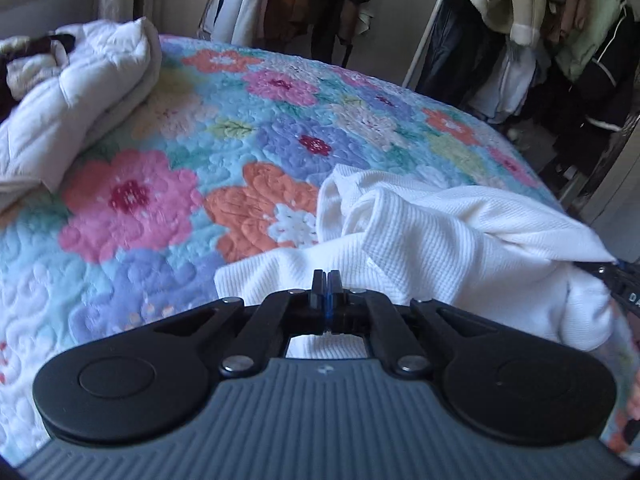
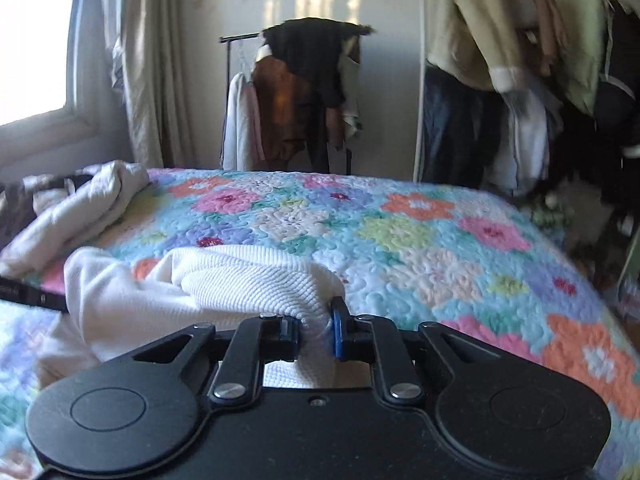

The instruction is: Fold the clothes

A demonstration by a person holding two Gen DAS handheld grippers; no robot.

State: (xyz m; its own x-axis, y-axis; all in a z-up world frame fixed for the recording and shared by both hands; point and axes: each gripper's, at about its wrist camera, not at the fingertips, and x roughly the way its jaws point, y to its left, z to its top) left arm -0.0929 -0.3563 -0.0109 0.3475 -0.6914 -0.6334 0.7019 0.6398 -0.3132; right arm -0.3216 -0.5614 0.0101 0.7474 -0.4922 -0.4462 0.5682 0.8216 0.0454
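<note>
Folding looks barely begun: the white waffle-knit garment (image 1: 440, 232) lies bunched at the lower right of the left wrist view on the floral quilt (image 1: 240, 128), the left gripper (image 1: 326, 280) fully closed at its near edge and the right gripper (image 2: 316, 320) clamped on a thick roll of the same cloth at lower centre of its view. Whether the left pads actually pinch fabric is hard to tell, the garment's shape is hidden in its folds, and the pale padded jacket (image 1: 72, 92) at upper left is cut off and blurred.

Floral quilted bed (image 1: 240, 128), white waffle garment (image 1: 440, 232), pale padded jacket (image 1: 80, 92)
</note>
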